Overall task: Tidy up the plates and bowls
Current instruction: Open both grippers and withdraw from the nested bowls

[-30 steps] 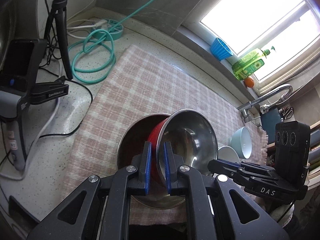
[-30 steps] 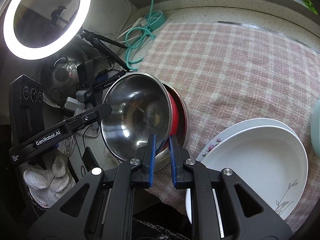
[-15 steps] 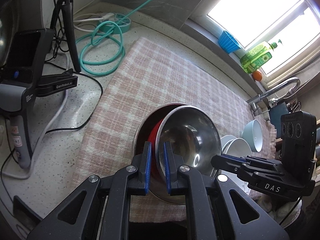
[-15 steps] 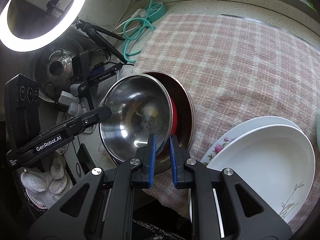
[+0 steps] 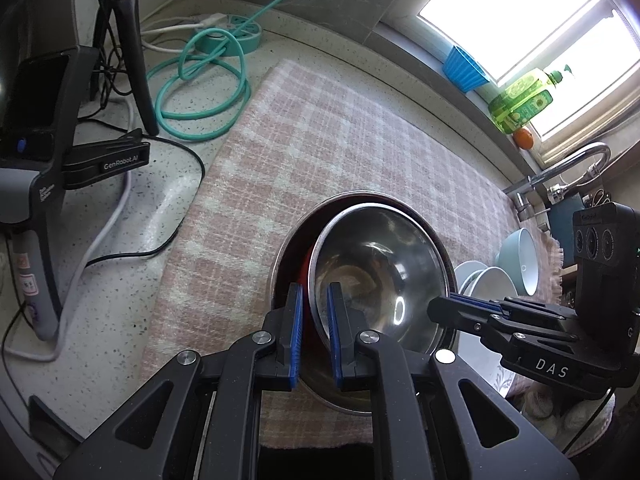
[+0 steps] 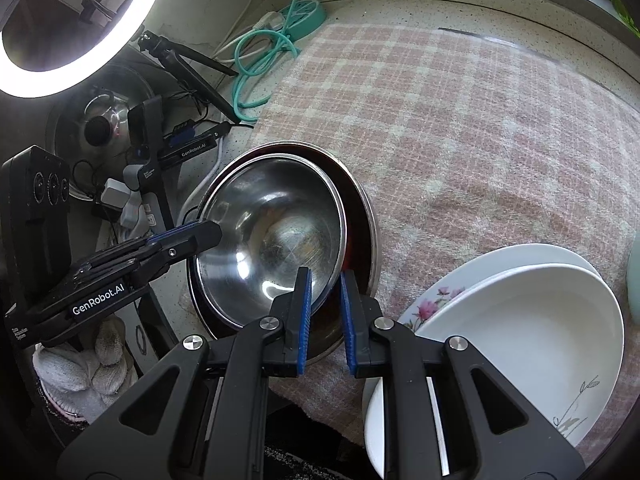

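A steel bowl (image 5: pixel 380 272) with a red outside sits nested in a larger steel bowl (image 5: pixel 296 232) on the pink checked cloth (image 5: pixel 340 140). My left gripper (image 5: pixel 312 296) is shut on the inner bowl's near rim. In the right wrist view the same steel bowl (image 6: pixel 272 232) lies inside the larger bowl (image 6: pixel 368 216). My right gripper (image 6: pixel 323 280) is shut on its rim at the opposite side. Each gripper shows in the other's view: the right gripper (image 5: pixel 444 304) and the left gripper (image 6: pixel 208 234).
A white deep plate (image 6: pixel 520 320) rests on a floral plate (image 6: pixel 432 300) to the right. White bowls (image 5: pixel 488 284) and a pale blue bowl (image 5: pixel 520 256) stand near the tap (image 5: pixel 568 168). A teal cable (image 5: pixel 200 88), tripod (image 5: pixel 132 60) and ring light (image 6: pixel 60 40) crowd the left.
The steel bowl was tilted up on edge above the larger bowl. It has come down level and now sits inside it, both grippers still on its rim.
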Demonstrator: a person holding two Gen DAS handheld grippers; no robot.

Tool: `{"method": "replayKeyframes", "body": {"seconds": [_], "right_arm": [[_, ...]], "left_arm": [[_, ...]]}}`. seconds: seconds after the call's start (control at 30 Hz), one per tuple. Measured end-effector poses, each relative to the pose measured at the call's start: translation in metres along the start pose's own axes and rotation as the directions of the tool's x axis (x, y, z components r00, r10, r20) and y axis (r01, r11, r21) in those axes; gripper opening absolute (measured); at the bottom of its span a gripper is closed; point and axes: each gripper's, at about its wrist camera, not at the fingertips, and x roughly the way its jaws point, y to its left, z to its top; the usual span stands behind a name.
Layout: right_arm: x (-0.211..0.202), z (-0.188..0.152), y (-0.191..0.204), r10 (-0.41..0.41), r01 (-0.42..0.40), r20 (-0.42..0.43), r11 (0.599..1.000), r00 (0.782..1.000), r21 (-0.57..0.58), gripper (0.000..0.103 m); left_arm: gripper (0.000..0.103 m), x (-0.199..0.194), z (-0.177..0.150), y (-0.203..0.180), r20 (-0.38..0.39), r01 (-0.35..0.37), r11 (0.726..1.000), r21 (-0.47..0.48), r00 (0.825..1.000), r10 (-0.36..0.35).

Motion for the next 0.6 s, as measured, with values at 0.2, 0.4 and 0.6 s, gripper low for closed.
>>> {"method": "replayKeyframes", "body": {"seconds": [0.2,0.4,0.6], "right_arm": [[0.0001,0.0021,0.0013,-0.011,0.011,0.001,1.0,1.0,-0.012,0.017],[-0.0016,0.0024,0.0052,0.008,-0.008,0.002,1.0,1.0,-0.025,0.035],[-0.0049,0.0037,0.0077,0.011,-0.011,0.008,0.999,1.0,-0.03,0.04]], "left_arm": [[0.01,0.0022,-0.0001,-0.0012,-0.007,-0.004,1.0,0.01,1.0,0.004],[0.015,0.0023,0.0007,-0.005,-0.012,-0.01,1.0,0.017,1.0,0.01],[0.016,0.0018,0.0012,-0.0058,-0.015,-0.016,1.0,0.023,1.0,0.016]]}}
